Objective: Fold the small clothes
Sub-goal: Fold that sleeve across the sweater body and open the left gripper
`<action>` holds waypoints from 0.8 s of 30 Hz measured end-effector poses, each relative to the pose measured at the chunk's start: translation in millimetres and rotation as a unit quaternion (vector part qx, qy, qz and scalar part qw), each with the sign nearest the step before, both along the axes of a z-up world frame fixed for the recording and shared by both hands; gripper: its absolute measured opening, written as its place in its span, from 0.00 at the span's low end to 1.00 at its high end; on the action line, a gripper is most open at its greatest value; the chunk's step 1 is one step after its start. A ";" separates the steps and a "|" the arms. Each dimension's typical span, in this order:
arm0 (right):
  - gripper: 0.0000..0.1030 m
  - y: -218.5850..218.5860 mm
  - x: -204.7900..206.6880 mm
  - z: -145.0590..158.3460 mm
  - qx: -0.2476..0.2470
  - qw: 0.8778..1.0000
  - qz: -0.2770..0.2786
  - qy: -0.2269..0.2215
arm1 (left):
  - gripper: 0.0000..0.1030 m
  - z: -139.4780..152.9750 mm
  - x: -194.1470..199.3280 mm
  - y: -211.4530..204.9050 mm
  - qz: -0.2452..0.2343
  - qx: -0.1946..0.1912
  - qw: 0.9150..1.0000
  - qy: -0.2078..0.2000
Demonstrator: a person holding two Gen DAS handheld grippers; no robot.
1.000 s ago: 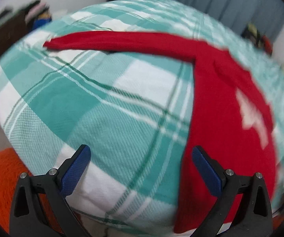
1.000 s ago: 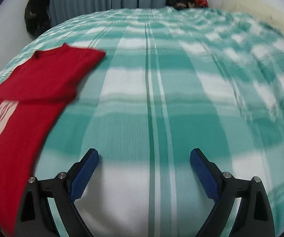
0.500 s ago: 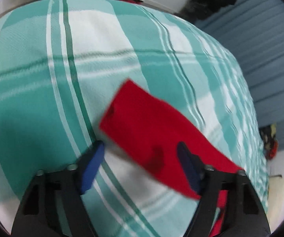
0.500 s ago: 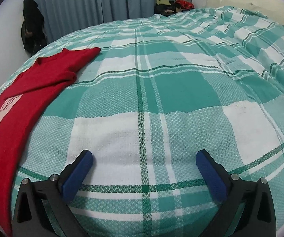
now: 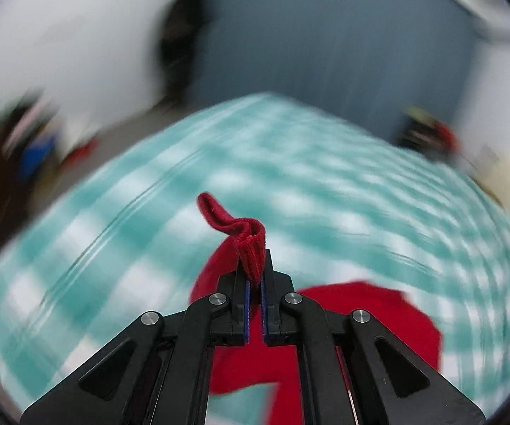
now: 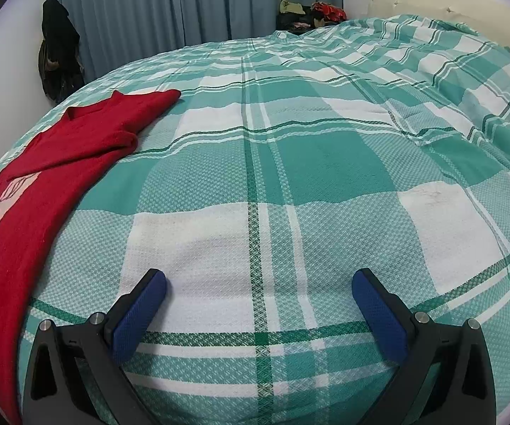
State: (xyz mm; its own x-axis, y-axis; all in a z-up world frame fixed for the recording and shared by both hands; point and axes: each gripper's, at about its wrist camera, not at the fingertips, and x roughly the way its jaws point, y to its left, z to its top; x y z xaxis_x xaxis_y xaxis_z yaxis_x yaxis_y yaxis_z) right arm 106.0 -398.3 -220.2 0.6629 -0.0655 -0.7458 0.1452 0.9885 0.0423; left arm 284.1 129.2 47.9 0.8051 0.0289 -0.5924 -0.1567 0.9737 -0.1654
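Sweater (image 6: 60, 163) lies flat along the bed's (image 6: 290, 163) left edge, one sleeve cuff pinched in my left gripper (image 5: 253, 276) and lifted; my right gripper (image 6: 258, 304) hovers wide apart, empty, over the bedspread. That bunched hold could slip or drag the body askew. It's red knit with a pale motif.

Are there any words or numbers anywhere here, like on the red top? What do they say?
None can be read.
Red sweater: a pale design on its front looks like a picture or shape, not letters that can be made out from this slant.
Plaid bedspread: only stripes and checks, no writing.
The left wrist view is too blurred to show any text.
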 end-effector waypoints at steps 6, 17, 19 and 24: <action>1.00 0.1 0.2 0.1 -0.001 1.000 0.000 0.000 | 0.39 -37.1 5.0 -211.8 -0.197 0.101 0.975 0.009; 1.00 0.6 -0.2 -0.1 0.001 1.000 0.002 0.000 | 0.61 -172.7 -108.3 -159.4 -0.211 0.152 0.946 0.191; 1.00 1.7 0.4 -0.2 0.000 1.000 0.002 0.000 | 0.69 -165.8 -102.2 -107.4 -0.144 0.160 0.959 0.184; 1.00 3.2 0.3 -0.2 -0.002 1.000 0.001 -0.003 | 0.69 -185.3 -60.1 -58.0 -0.111 0.148 0.962 0.199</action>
